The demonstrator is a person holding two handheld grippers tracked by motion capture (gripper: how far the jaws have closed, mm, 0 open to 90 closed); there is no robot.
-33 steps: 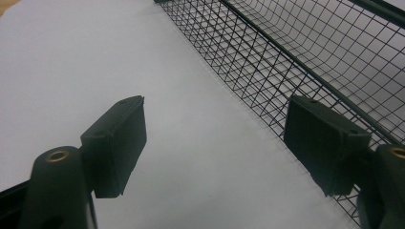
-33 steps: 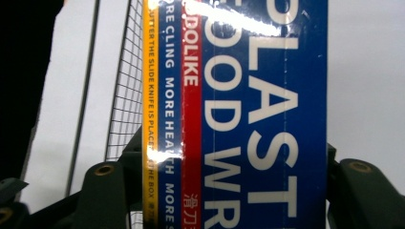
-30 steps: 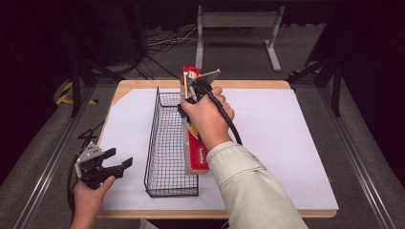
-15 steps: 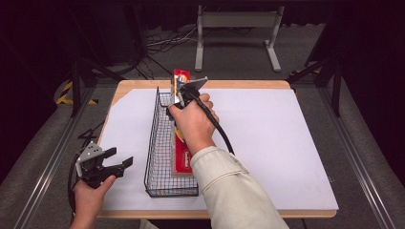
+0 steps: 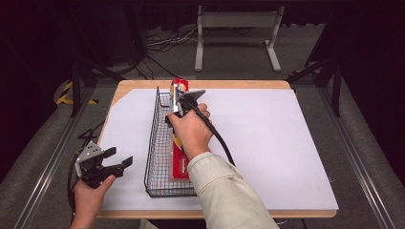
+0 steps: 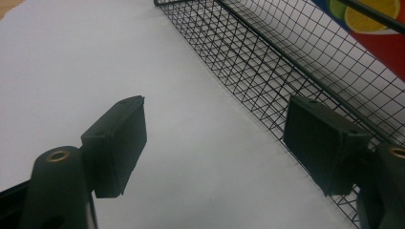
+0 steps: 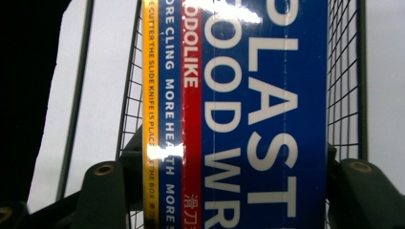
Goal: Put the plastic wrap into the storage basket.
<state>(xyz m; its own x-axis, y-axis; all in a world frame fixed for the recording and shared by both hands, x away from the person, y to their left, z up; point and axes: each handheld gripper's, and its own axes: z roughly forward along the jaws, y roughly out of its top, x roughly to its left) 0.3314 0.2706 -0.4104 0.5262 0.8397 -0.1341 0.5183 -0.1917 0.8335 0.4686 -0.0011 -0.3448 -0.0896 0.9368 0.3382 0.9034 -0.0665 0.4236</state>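
My right claw (image 7: 229,191) clamps the plastic wrap box (image 7: 239,109) across its width; light, stiff, glossy cardboard, slippery; left claw (image 6: 215,143) open, empty.

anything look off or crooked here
Nothing damaged or spilled. The plastic wrap box, clamped in the right gripper, sits tilted in the wire basket, its far end poking above the rim.

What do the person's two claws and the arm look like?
Both claws are black. The left claw has two flat, square-ended black fingers with brass-coloured pins at their bases, a grey three-cornered plate on top, and a black cable looping below the hand. The right claw trails a thick black cable across the white table cover. The right arm wears a pale beige long sleeve.
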